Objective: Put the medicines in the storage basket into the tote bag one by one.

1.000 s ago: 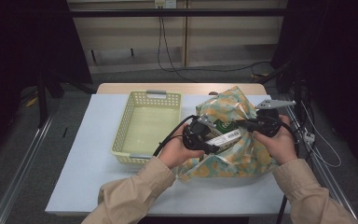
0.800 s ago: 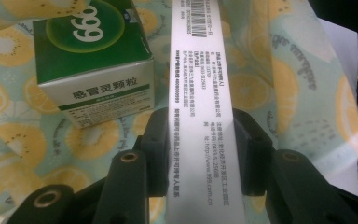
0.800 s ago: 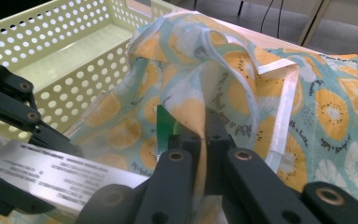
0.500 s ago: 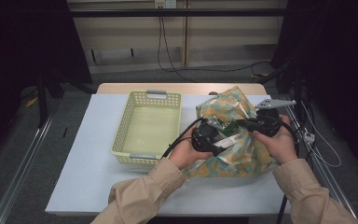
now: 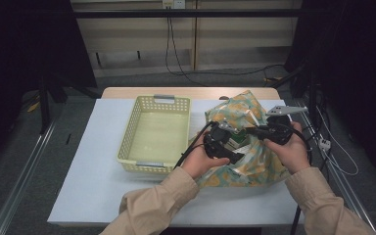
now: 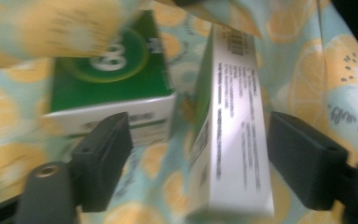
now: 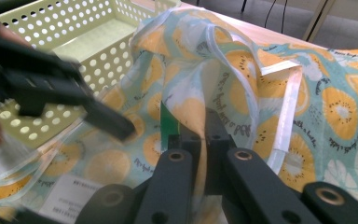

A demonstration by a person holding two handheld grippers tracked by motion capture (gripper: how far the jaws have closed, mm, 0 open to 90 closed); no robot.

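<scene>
A cloth bag (image 5: 257, 164) printed with lemons lies on the right of the white table (image 5: 93, 186). My right gripper (image 7: 200, 135) is shut on the bag's fabric rim (image 7: 193, 107) and holds it lifted. My left gripper (image 6: 200, 154) reaches into the bag's mouth. Its jaws have just been opening and stand wide. Between them a white and green box (image 6: 233, 140) stands on its edge; the left pad (image 6: 105, 163) is clear of it. A second green box (image 6: 107, 79) lies beyond it to the left. In the high view the two grippers, left (image 5: 227, 147) and right (image 5: 257, 131), meet over the bag.
A pale yellow perforated basket (image 5: 156, 132) stands just left of the bag, with nothing in it. Black cables trail from both grippers across the table. The table's right edge runs close beside the bag.
My left hand has crept a little to the right, deeper into the bag's mouth. The right hand and the lifted rim have stayed put.
</scene>
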